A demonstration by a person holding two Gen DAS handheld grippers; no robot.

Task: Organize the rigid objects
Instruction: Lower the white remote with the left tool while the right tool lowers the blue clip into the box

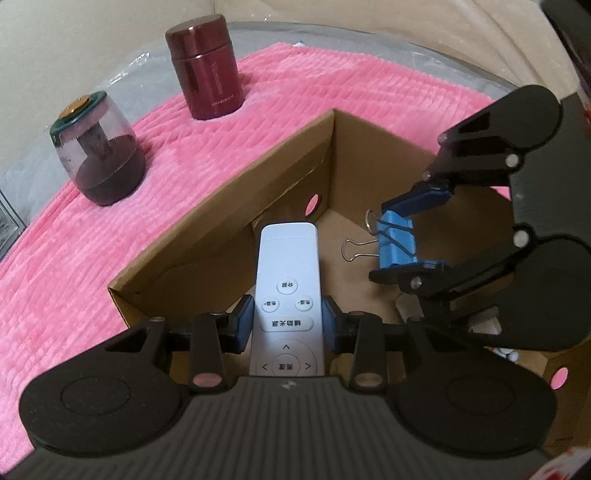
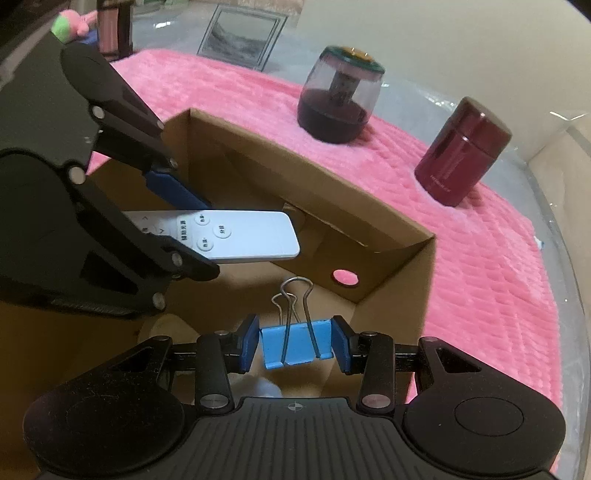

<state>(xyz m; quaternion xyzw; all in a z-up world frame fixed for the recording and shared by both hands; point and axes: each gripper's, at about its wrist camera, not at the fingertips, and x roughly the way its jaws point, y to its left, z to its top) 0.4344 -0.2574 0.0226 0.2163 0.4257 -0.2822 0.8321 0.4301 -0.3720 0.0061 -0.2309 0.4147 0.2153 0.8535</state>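
My left gripper point(image 1: 287, 320) is shut on a white remote control point(image 1: 287, 273) and holds it over the open cardboard box point(image 1: 229, 192). My right gripper point(image 2: 294, 349) is shut on a blue binder clip point(image 2: 297, 345) and holds it inside the box opening point(image 2: 391, 236). Each gripper shows in the other's view: the right one with the clip point(image 1: 397, 242) at the right, the left one with the remote point(image 2: 236, 234) at the left. A dark red metal canister point(image 1: 205, 70) and a clear-domed jar with a green lid point(image 1: 98, 147) stand on the pink cloth behind the box.
The pink ribbed cloth point(image 1: 66, 266) covers the table around the box. The box walls have round holes point(image 2: 345, 277). A framed picture point(image 2: 240, 35) and a plush toy point(image 2: 68, 26) lie at the far edge. Small white items lie on the box floor point(image 1: 509, 354).
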